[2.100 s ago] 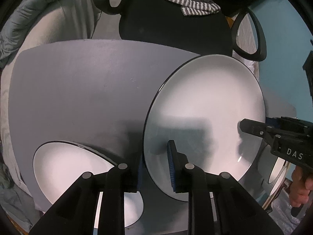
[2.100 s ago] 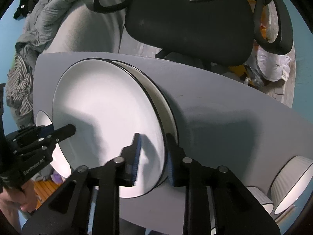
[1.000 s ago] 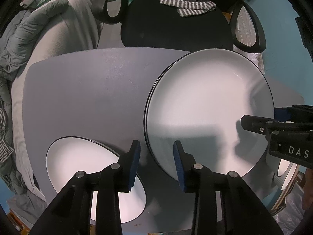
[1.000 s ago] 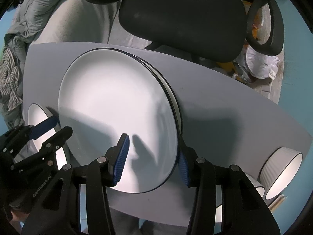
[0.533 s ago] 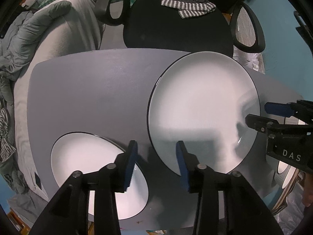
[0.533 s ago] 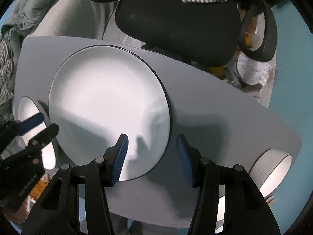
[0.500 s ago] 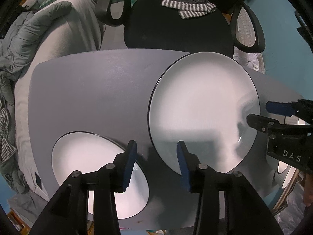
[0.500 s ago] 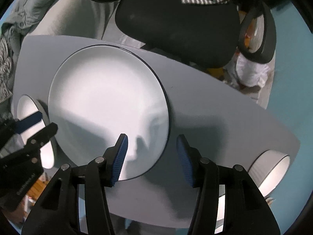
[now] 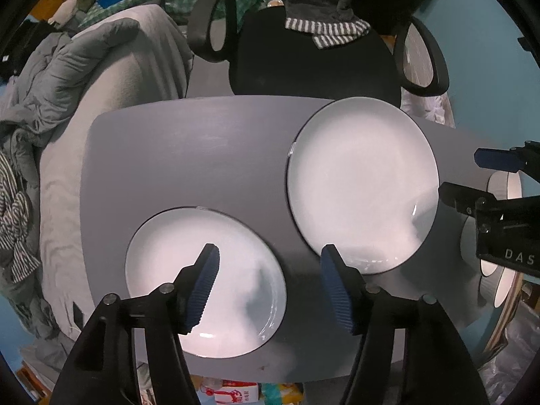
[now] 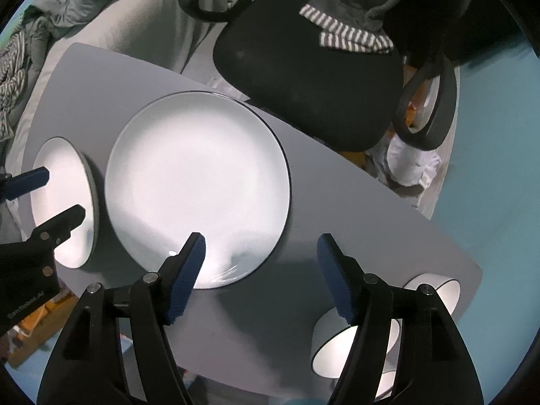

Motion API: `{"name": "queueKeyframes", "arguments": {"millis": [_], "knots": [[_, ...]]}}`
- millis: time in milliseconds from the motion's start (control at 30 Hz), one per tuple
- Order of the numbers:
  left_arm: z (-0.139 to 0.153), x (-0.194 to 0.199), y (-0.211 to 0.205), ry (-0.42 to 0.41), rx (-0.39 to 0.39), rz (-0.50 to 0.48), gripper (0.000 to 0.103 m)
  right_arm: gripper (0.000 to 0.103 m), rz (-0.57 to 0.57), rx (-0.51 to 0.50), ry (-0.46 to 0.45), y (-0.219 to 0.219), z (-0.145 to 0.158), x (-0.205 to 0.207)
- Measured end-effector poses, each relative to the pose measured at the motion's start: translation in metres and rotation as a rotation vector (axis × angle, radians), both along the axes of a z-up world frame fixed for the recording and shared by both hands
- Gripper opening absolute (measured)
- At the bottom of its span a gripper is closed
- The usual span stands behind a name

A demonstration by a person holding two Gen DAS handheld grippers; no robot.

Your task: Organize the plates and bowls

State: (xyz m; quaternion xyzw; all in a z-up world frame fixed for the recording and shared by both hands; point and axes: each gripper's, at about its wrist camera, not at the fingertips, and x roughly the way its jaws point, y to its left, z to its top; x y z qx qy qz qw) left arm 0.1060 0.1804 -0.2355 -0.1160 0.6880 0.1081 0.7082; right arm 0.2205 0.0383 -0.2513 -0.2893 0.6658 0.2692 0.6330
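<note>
Large plate [image 9: 361,182]: white, glossy, thin dark rim, lying flat on the grey table [image 9: 189,155]. It sits just ahead and right of the left gripper [image 9: 270,263], whose right finger [image 9: 337,290] overlaps its near rim in view; no contact visible. Left fingers stand apart and are opening, with bare table between them.

Small plate [image 9: 206,280]: same white with dark rim, flat, under and behind the left finger [image 9: 202,283].

Right wrist view: the same large plate [image 10: 197,189] lies ahead and left of the right gripper [image 10: 260,270]. Its fingers are apart and opening, nothing between them but table. Ribbed white bowls [image 10: 351,344] with dark rims stand near the right finger, at the table's near corner.

Open table remains left of the large plate. Its far rim reaches the table edge by a black chair [image 9: 314,64].
</note>
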Motion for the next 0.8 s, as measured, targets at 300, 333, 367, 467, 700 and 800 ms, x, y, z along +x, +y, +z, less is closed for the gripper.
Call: {"name": "queueKeyframes", "arguments": {"millis": [300, 333, 367, 467, 700, 800], "knots": [[0.013, -0.033, 0.029, -0.025, 0.007, 0.067, 0.066, 0.068, 0.09, 0.033, -0.033, 0.019, 0.024, -0.021], [0.014, -0.037, 0.033, -0.025, 0.005, 0.076, 0.066, 0.068, 0.1, 0.033, -0.038, 0.022, 0.026, -0.022], [0.015, -0.041, 0.036, -0.025, 0.004, 0.085, 0.066, 0.068, 0.111, 0.033, -0.041, 0.024, 0.028, -0.024], [0.017, -0.053, 0.043, -0.024, -0.004, 0.106, 0.066, 0.068, 0.142, 0.035, -0.04, 0.032, 0.031, -0.032], [0.018, -0.08, 0.063, -0.018, 0.0, 0.161, 0.067, 0.068, 0.237, 0.033, -0.044, 0.054, 0.033, -0.051], [0.014, -0.092, 0.073, -0.005, 0.005, 0.196, 0.067, 0.068, 0.283, 0.028, -0.04, 0.065, 0.031, -0.059]]}}
